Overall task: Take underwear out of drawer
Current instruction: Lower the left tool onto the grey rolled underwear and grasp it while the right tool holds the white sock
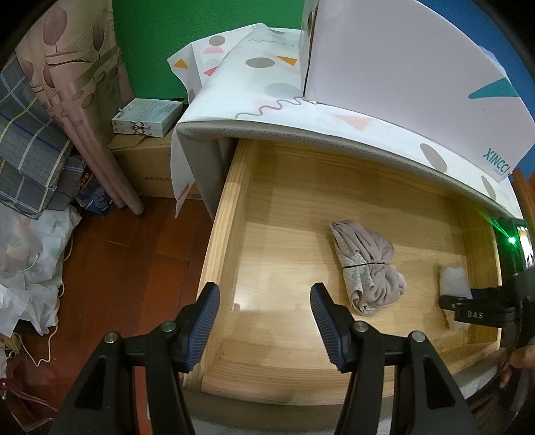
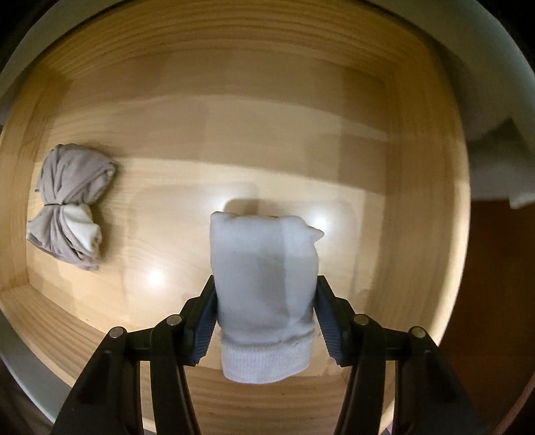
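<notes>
**Right gripper clamps a white bundle in the open pine drawer**

At the far left of the left wrist view, a plaid quilt is heaped beside a rolled, leaf-printed mat leaning against a green wall. Flat white boxes sit on a brown cardboard carton, above dark red floorboards.

The left gripper hangs over the front left corner of the drawer. Its jaws stand apart with nothing between them; the pads are blue ribbed rubber on black arms.

The drawer is pulled out, made of pale, smooth-grained wood with a glossy floor. Above it a grey foam-edged top carries a plastic cover printed with dots, triangles and squiggles, and a white carton stands on that.

Near the middle of the drawer floor lies the grey underwear, soft jersey with a lace-patterned panel, cinched at the waist into a bow-like bundle by a thin dark band.

Well apart to the right, the right gripper points down into the drawer. Its ribbed pads press both sides of a white rolled bundle of fuzzy knit with a ribbed cuff, resting on the drawer floor near the right wall.
</notes>
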`<move>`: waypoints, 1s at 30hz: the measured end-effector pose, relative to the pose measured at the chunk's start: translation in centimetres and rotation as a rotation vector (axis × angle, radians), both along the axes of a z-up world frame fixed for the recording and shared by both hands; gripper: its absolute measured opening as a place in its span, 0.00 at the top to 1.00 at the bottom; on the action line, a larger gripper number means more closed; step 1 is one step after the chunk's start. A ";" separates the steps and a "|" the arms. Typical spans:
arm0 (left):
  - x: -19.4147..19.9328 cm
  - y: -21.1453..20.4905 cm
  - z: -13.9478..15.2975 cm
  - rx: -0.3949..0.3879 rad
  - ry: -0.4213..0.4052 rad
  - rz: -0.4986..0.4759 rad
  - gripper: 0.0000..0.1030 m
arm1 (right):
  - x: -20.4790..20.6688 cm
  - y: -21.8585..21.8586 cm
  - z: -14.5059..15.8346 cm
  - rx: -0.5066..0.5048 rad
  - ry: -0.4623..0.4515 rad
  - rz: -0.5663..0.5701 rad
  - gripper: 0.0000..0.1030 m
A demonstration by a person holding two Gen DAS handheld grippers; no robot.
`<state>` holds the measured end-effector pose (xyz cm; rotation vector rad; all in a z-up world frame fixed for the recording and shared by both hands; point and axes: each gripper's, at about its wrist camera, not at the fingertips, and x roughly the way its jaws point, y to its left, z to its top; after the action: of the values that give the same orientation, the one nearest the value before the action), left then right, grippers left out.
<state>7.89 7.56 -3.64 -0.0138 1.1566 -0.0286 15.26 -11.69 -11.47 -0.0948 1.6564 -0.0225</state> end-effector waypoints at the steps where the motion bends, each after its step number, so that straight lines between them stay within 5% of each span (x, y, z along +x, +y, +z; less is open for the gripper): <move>1: 0.0 0.0 0.0 -0.001 0.002 0.000 0.44 | -0.2 -0.3 0.0 0.000 0.001 -0.010 0.50; 16: 0.1 -0.5 -0.2 0.019 0.028 -0.007 0.44 | -0.7 -1.2 -0.2 -0.003 0.013 -0.051 0.50; 30: 0.7 -2.7 -0.1 -0.103 0.099 -0.038 0.44 | -1.1 -1.6 -0.6 0.000 0.005 -0.056 0.50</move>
<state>8.56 4.85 -3.75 -0.0851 1.2538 -0.1222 14.12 -13.28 -12.09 -0.0482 1.6639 -0.0646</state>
